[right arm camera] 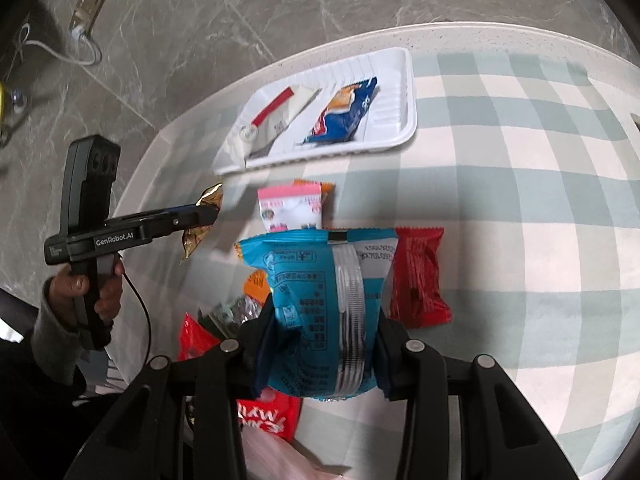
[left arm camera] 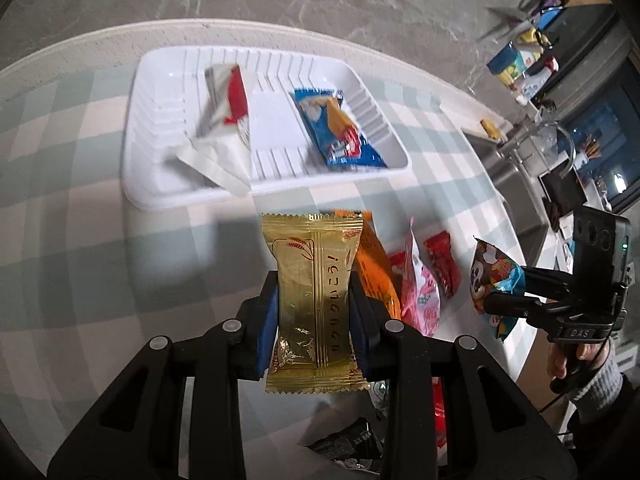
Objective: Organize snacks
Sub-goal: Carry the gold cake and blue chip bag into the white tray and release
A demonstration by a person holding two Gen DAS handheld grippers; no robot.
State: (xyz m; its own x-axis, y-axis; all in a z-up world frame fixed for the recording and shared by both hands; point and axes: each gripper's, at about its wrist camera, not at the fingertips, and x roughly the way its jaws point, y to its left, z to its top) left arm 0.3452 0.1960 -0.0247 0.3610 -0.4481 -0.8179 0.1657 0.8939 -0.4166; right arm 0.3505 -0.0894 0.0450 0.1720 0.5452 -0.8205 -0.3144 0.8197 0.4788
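My left gripper [left arm camera: 313, 312] is shut on a gold snack packet [left arm camera: 314, 300] and holds it above the table, short of the white tray [left arm camera: 148, 184]. The tray holds a white-and-red packet [left arm camera: 230, 108] and a blue packet [left arm camera: 340, 128]. My right gripper [right arm camera: 324, 344] is shut on a teal snack bag [right arm camera: 316, 300] above the snack pile. In the right wrist view the left gripper [right arm camera: 208, 214] shows at the left with the gold packet [right arm camera: 200, 232], and the tray [right arm camera: 404, 136] lies beyond. In the left wrist view the right gripper [left arm camera: 496, 296] holds the bag [left arm camera: 492, 276] at the right.
Loose snacks lie on the checked tablecloth [right arm camera: 520, 200]: an orange packet [left arm camera: 376, 276], a pink packet [right arm camera: 290, 208], red packets [right arm camera: 418, 276], a black packet [left arm camera: 352, 444]. The round table's edge [left arm camera: 516, 216] curves at the right; shelves with clutter [left arm camera: 528, 64] stand past it.
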